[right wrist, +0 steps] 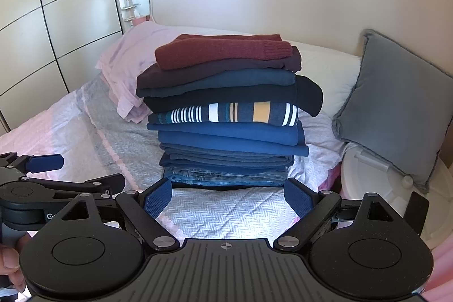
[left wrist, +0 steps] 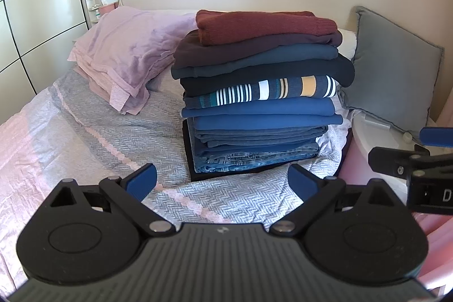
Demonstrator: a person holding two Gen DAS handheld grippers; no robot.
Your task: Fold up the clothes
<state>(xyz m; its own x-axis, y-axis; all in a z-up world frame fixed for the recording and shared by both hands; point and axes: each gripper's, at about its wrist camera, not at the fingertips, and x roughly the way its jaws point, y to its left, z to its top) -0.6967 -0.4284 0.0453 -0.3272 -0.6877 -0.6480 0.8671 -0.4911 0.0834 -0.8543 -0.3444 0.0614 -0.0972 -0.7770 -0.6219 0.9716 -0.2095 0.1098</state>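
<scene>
Your stack's top sweater [left wrist: 263,26] is ribbed maroon knit; the jeans [left wrist: 254,160] at the bottom are faded denim. Bed cover [left wrist: 119,137] is herringbone-woven cloth. Gripper pads [right wrist: 157,200] look like textured blue rubber.

Shelf items [left wrist: 94,0] too small, right gripper [left wrist: 424,149] cut off

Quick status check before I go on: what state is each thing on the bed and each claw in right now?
Left claw: open, empty.
Right claw: open, empty.
Tall stack of folded clothes: upright, neat, untouched.
Dark red knitted sweater: folded, on top.
Striped blue top: folded, mid-stack.
Pale purple pillow: rumpled, beside the stack.
Square grey cushion: propped upright.
</scene>
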